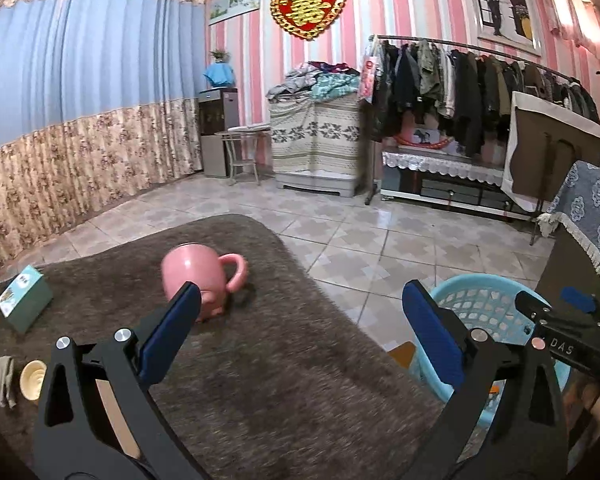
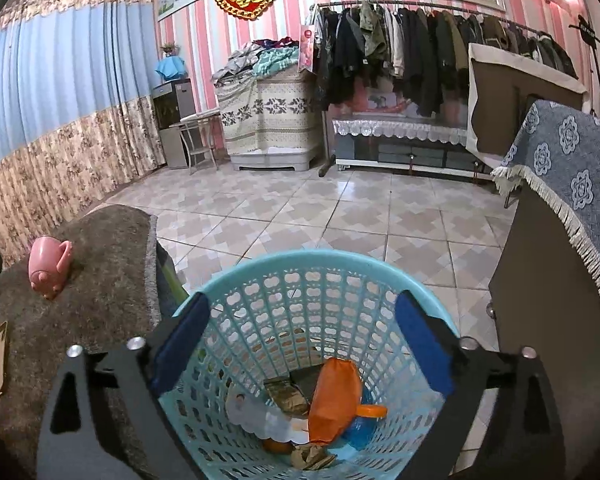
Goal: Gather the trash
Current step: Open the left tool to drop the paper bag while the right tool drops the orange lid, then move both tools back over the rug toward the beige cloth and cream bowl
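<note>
The right tool point(image 2: 300, 344) hangs directly above the light-blue perforated basket point(image 2: 340, 268), which stands on the tiled floor point(image 2: 340, 216) just beside the desk point(image 2: 112, 280). Its jaws stand wide apart and released, with nothing between the pads.

Inside the basket lies the collected trash: an orange wrapper point(image 2: 334, 396), a white scalloped paper piece point(image 2: 256, 412), a crumpled brownish packet point(image 2: 286, 398) and a blue item point(image 2: 360, 434).

The left tool point(image 1: 300, 340) is over the brown fuzzy cover of the desk point(image 1: 280, 380), jaws likewise wide apart and empty. The basket point(image 1: 480, 304) appears behind its right finger.

On the desk ahead of the left tool:
- a pink pig-shaped mug point(image 1: 200, 276), lying on its side;
- a green box point(image 1: 24, 304), near the left edge;
- a cream cap-like item point(image 1: 32, 378) and a crumpled grey scrap point(image 1: 2, 380), touching or just beside each other.
</note>
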Action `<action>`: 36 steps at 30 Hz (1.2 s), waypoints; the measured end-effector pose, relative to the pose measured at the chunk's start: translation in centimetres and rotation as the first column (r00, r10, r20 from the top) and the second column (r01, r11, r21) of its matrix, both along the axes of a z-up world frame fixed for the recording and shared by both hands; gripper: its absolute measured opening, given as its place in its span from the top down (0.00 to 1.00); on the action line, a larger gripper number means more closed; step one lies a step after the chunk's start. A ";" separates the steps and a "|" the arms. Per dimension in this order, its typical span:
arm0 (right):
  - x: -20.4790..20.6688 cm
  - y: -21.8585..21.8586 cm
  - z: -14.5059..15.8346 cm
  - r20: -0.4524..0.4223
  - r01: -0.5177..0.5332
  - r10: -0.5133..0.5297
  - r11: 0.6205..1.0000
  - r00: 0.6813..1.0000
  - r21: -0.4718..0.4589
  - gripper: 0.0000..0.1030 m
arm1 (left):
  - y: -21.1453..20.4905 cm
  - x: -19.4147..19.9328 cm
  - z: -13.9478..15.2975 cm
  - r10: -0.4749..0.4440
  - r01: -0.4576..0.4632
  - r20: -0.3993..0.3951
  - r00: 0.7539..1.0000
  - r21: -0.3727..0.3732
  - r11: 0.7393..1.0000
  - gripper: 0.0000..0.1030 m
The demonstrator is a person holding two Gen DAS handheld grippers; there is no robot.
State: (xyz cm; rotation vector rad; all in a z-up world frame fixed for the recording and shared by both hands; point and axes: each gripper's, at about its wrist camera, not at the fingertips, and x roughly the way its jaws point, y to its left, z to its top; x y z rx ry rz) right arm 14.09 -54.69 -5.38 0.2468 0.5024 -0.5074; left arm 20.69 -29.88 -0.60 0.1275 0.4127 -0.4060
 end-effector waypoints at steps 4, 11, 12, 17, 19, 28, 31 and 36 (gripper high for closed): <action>0.2 1.2 0.6 0.003 -0.028 0.028 0.999 1.000 -0.038 0.05 | 1.7 -0.2 0.4 0.034 -0.034 -0.004 0.999 -0.010 0.999 0.05; 0.5 2.4 1.1 0.002 -0.058 0.058 0.996 0.998 -0.062 0.05 | 5.0 -1.5 1.0 0.098 -0.098 0.041 0.994 -0.003 0.995 0.05; 0.6 2.6 1.2 0.001 -0.059 0.059 0.996 0.998 -0.066 0.05 | 5.5 -1.6 1.1 0.107 -0.107 0.042 0.993 -0.005 0.994 0.05; 0.9 3.3 1.7 0.001 -0.081 0.082 0.994 0.997 -0.076 0.05 | 8.1 -1.7 1.3 0.147 -0.147 0.040 0.988 0.004 0.989 0.05; 1.0 3.8 1.9 0.001 -0.088 0.089 0.993 0.996 -0.082 0.05 | 9.1 -1.8 1.3 0.163 -0.164 0.038 0.986 0.003 0.987 0.05; 1.9 6.5 2.5 0.003 -0.150 0.151 0.984 0.989 -0.101 0.05 | 15.2 -1.9 1.6 0.248 -0.249 0.029 0.968 0.004 0.969 0.05; 2.4 7.5 2.5 0.001 -0.180 0.181 0.978 0.983 -0.101 0.05 | 17.5 -2.2 1.8 0.286 -0.287 0.033 0.958 0.003 0.958 0.05; 3.3 9.9 2.8 -0.005 -0.230 0.231 0.967 0.973 -0.114 0.05 | 21.9 -2.7 1.4 0.353 -0.353 0.021 0.935 0.009 0.935 0.05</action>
